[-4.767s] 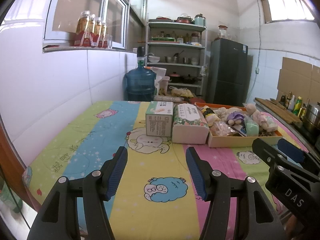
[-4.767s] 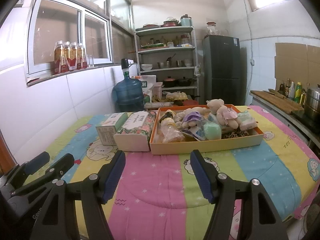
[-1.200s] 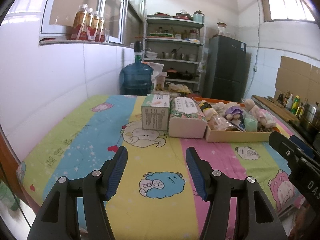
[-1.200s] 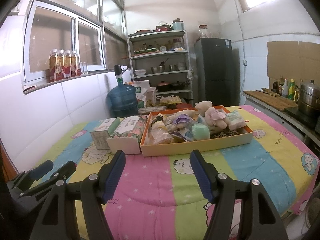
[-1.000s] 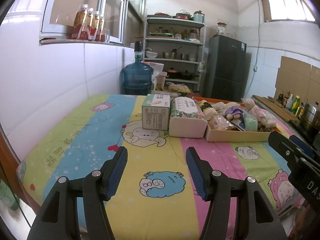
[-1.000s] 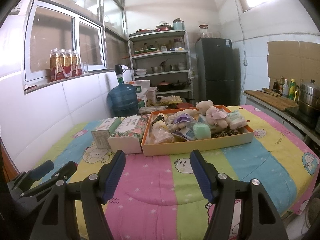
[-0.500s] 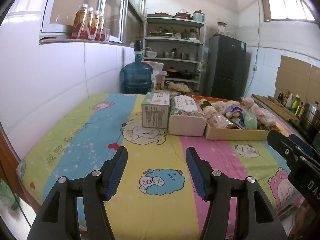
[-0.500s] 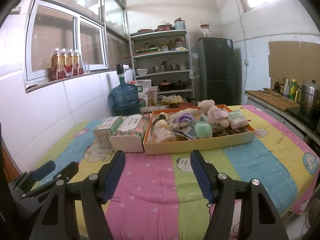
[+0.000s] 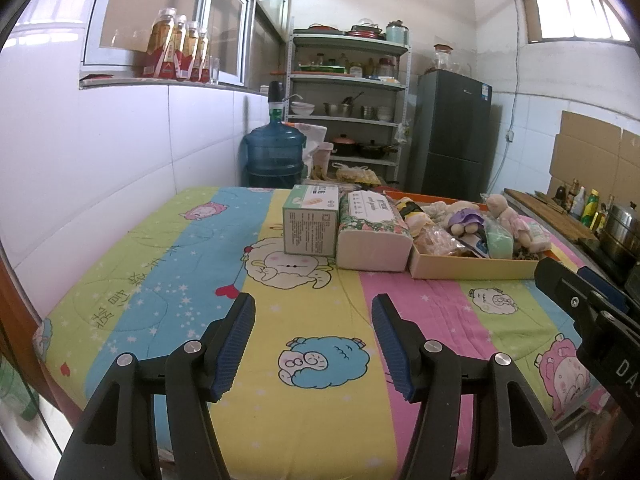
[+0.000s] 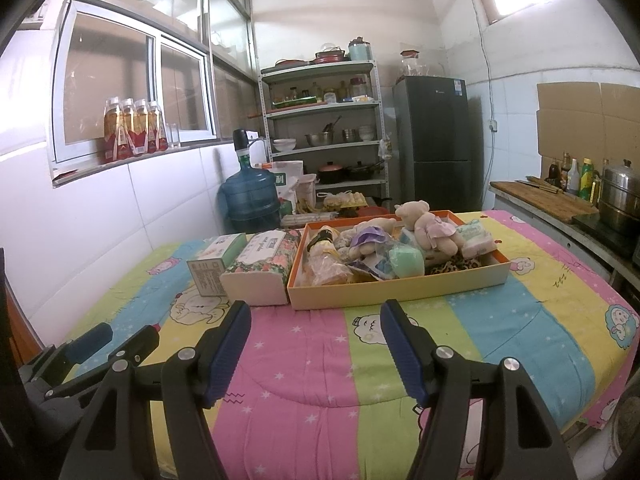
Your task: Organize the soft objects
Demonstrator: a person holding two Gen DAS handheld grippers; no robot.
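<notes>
left gripper [image 9: 312, 336]: jaws spread wide, nothing between them, held over the near part of the cartoon-print quilt [image 9: 168, 280].
green tissue box [image 9: 310, 220]: upright on the quilt, well ahead of the left gripper, just beside the next item.
floral tissue pack [image 9: 374, 232]: lies lengthwise, its right side against the tray.
orange cardboard tray [image 10: 400, 286]: on the quilt, heaped with soft goods. from left: a doll in yellow and black [image 10: 322, 240], a crinkled clear bag [image 10: 326, 270], a purple-hatted plush [image 10: 370, 238], a mint-green sponge block [image 10: 406, 262], a plush bear in pink [image 10: 422, 224], a wrapped tissue packet [image 10: 476, 238], a leopard-print cloth [image 10: 452, 266].
right gripper [image 10: 316, 336]: jaws also spread wide and empty, facing the tray's near wall from a distance.
status: the soft goods lie piled in the tray, unsorted to the eye; tissue box and pack sit outside it. this fits either a heap awaiting sorting or items already gathered into the tray; the views do not settle which.
</notes>
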